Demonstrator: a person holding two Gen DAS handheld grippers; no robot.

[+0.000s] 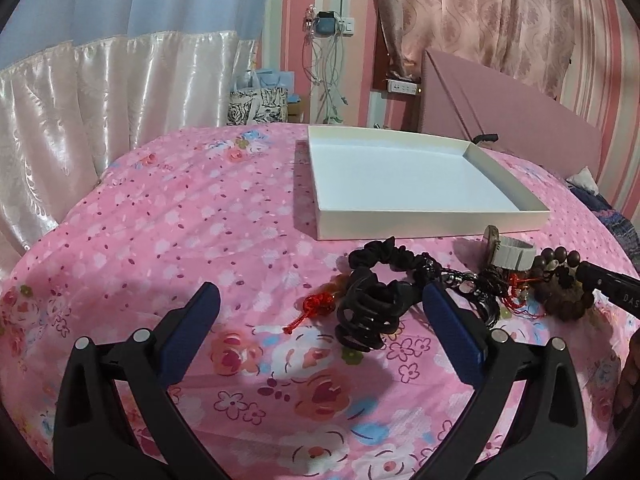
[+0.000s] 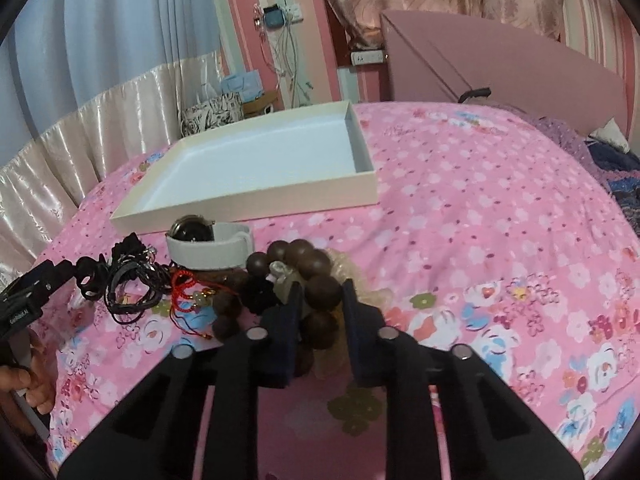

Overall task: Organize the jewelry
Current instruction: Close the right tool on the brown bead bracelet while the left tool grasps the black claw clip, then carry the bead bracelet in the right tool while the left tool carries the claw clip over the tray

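A pile of jewelry lies on the pink floral bedspread in front of a shallow white box (image 1: 432, 224) (image 2: 248, 204). My left gripper (image 1: 320, 296) is open wide, and a black claw hair clip (image 1: 368, 312) sits between its blue fingers, untouched. Next to the clip are a black scrunchie (image 1: 380, 254), a red knotted cord (image 1: 316, 306) and a white-strapped watch (image 1: 512, 254) (image 2: 212, 254). My right gripper (image 2: 322, 292) is shut on a brown wooden bead bracelet (image 2: 316, 258), its pads pressing a bead from either side.
Tangled black cords (image 2: 128, 284) and a red string (image 2: 184, 284) lie left of the bracelet; a pale scrunchie (image 2: 352, 268) sits behind it. The box holds nothing. A pink headboard (image 1: 520, 120) stands behind, curtains to the left. A hand (image 2: 36, 388) holds the left gripper.
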